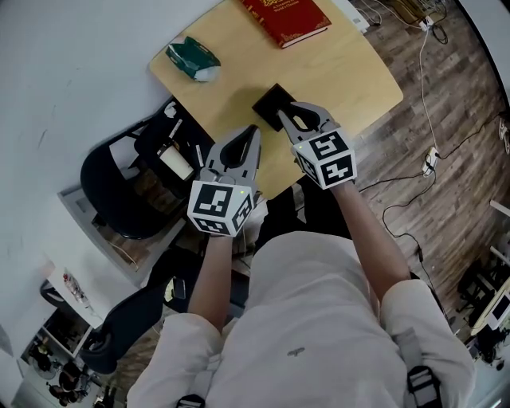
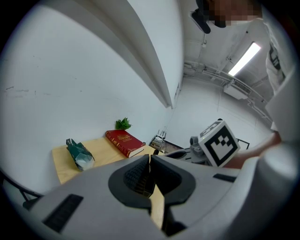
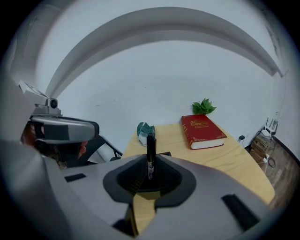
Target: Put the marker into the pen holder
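My right gripper [image 1: 296, 113] is shut on a black marker [image 3: 150, 152], which stands upright between its jaws in the right gripper view. The black pen holder [image 1: 272, 101] sits on the wooden table [image 1: 351, 72] just ahead of and left of that gripper's tips; only its dark rim [image 3: 163, 153] shows behind the jaws in the right gripper view. My left gripper [image 1: 253, 131] hovers beside the right one near the table's front edge, jaws shut with nothing between them [image 2: 150, 171]. The marker is hidden in the head view.
A red book [image 1: 285, 17] lies at the table's far side and a green packet [image 1: 193, 58] at its left end. A black chair [image 1: 127, 187] with clutter stands left of the table. Cables [image 1: 426, 155] run over the wood floor on the right.
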A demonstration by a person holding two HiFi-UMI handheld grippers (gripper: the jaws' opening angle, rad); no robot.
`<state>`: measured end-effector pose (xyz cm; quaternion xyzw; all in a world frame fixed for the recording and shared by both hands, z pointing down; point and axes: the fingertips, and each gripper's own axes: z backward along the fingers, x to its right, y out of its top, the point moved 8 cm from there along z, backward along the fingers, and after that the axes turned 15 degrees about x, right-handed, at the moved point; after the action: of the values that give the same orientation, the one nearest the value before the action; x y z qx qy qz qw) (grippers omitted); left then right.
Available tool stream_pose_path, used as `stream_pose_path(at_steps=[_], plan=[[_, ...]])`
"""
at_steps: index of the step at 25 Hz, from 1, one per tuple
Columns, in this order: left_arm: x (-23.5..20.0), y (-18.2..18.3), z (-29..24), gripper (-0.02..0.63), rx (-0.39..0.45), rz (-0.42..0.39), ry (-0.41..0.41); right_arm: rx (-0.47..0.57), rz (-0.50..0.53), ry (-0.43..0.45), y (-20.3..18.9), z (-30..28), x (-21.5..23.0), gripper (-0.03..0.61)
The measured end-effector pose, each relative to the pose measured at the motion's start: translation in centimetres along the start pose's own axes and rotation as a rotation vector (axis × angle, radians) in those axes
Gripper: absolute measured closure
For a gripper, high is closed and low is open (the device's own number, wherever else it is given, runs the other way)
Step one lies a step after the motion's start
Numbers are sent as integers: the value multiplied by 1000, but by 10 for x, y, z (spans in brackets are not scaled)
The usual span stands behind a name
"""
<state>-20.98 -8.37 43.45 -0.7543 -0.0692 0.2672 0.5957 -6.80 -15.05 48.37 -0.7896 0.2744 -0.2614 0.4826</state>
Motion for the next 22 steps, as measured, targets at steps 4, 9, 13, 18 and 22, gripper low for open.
stream_pose_path(at_steps=[4, 9, 13, 18, 22], plan=[[-2, -4, -3, 604, -6, 0, -6, -14, 7, -9, -7, -11, 2, 525], [-4, -8, -6, 604, -6, 7, -4, -46, 9, -30, -18, -23, 5, 525], [-3, -13, -9, 604, -14, 12, -9, -88, 11, -54, -28, -31, 8, 525], [0, -16, -10, 604, -20, 20, -12, -135, 30, -52, -33, -35, 8, 525], [1, -19, -12, 604, -22, 26, -10, -156, 47, -51, -36, -40, 9, 525]])
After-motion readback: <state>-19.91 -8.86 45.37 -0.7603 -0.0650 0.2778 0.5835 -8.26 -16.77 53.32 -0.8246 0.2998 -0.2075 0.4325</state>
